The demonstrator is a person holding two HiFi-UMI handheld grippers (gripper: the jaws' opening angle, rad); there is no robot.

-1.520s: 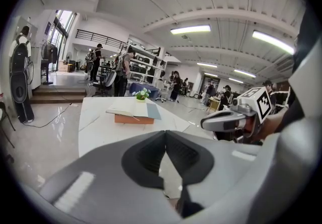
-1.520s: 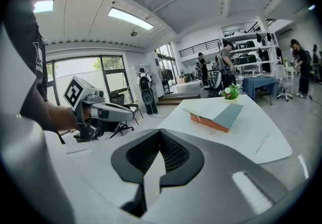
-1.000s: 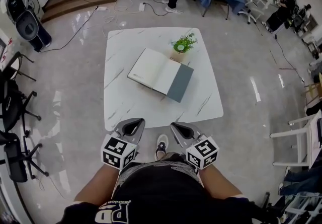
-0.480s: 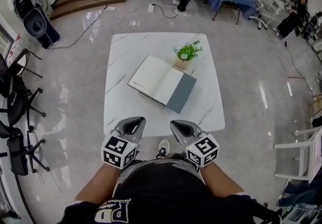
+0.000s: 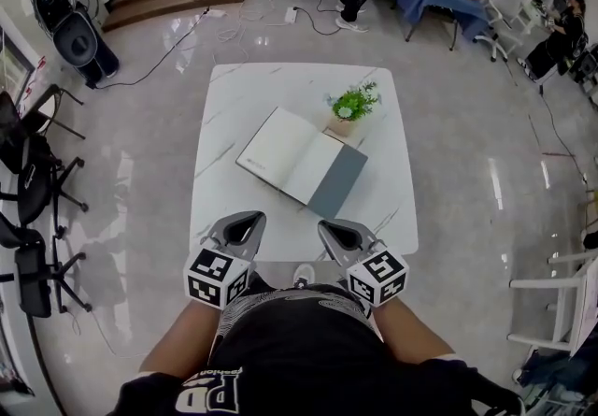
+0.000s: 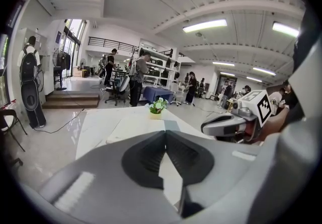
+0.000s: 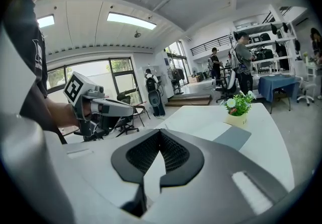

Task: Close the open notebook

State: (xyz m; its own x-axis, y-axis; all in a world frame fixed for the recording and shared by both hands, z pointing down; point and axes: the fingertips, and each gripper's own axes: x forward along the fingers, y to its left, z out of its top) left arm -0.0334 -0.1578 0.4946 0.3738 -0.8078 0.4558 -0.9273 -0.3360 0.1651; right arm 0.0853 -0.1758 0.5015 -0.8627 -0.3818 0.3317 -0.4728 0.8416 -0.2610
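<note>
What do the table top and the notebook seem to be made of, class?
Table top: probably marble or marble-look laminate, white with grey veins, smooth. Notebook: cream paper pages; grey-blue cover looks matt, perhaps card or cloth.

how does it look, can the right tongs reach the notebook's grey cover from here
Probably yes. The right tongs hover at the near edge of the table, shut, and only bare tabletop lies between them and the grey cover; the plant stands beyond it.
</note>
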